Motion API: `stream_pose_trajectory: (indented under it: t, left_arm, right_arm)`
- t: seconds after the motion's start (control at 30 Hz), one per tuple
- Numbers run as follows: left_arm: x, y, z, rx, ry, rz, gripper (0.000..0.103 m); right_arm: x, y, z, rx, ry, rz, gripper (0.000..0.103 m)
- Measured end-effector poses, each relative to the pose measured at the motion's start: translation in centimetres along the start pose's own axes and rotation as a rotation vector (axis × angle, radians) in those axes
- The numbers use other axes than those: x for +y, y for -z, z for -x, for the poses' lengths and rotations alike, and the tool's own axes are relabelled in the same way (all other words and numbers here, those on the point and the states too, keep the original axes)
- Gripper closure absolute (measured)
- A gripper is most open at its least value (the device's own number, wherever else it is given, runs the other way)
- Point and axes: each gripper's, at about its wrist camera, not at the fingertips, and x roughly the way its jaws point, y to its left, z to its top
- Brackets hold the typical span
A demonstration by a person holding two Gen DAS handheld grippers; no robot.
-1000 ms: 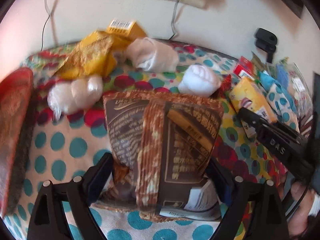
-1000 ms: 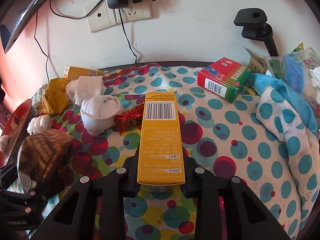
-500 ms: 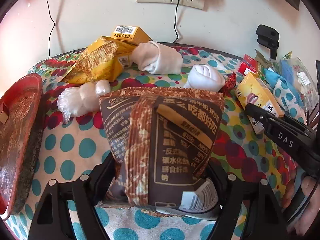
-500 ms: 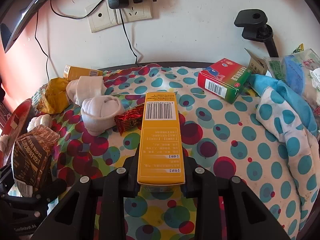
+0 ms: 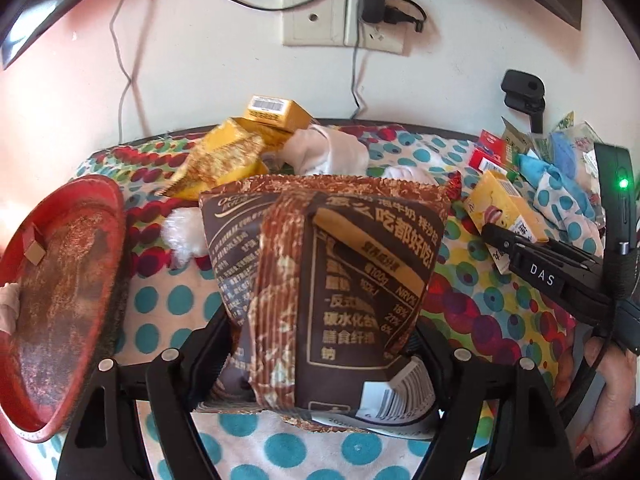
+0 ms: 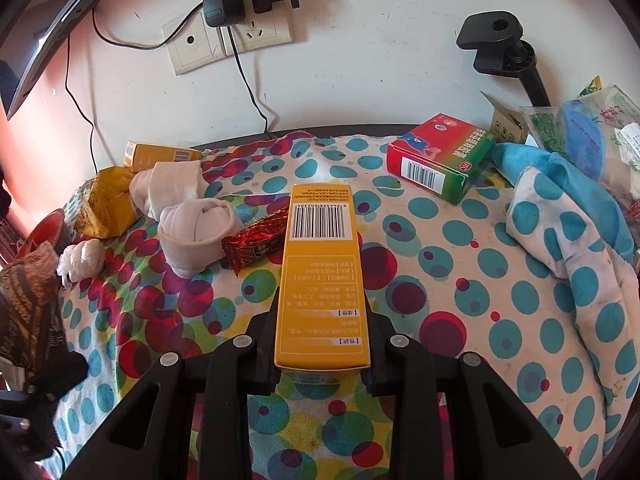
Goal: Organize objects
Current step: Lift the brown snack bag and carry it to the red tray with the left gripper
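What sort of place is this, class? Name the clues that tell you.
Probably a room in a home: a table under a polka-dot cloth against a wall with a wall socket, strewn with rolled socks, snack packets and a red box.

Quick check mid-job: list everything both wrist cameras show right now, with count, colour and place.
brown snack bag: one, brown, between the left fingers
yellow box: one, yellow, in the right grip
small yellow box: one, back left by the wall
yellow packet: one, left
rolled socks: two, white, left of centre
red wrapper: one, beside the held box
red-green box: one, back right
red tray: one, far left
left gripper: closed on the bag
right gripper: closed on the box
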Motion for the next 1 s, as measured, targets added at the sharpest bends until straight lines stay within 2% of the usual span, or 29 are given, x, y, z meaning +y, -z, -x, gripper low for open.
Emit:
stream_pose_trajectory:
  t: [0.57, 0.73, 0.9, 1.0]
  left_arm:
    - [8.1, 0.3, 5.0, -0.03, -0.084, 0.133, 0.021]
    - [11.6, 0.5, 6.4, -0.035, -0.104, 0.189, 0.021]
    - [14.8, 0.8, 7.1, -0.041, -0.174, 0.227, 0.021]
    - [17.1, 1.2, 7.3, -0.031, -0.184, 0.266, 0.021]
  right_arm:
    - [0.6, 0.1, -0.7, 0.021, 0.026, 0.001, 0.074]
    - [0.8, 0.1, -0.7, 0.023, 0.029, 0.001, 0.074]
    - [1.0, 0.1, -0.8, 0.024, 0.032, 0.001, 0.074]
    - [1.1, 0.1, -1.0, 0.031, 0.032, -0.002, 0.074]
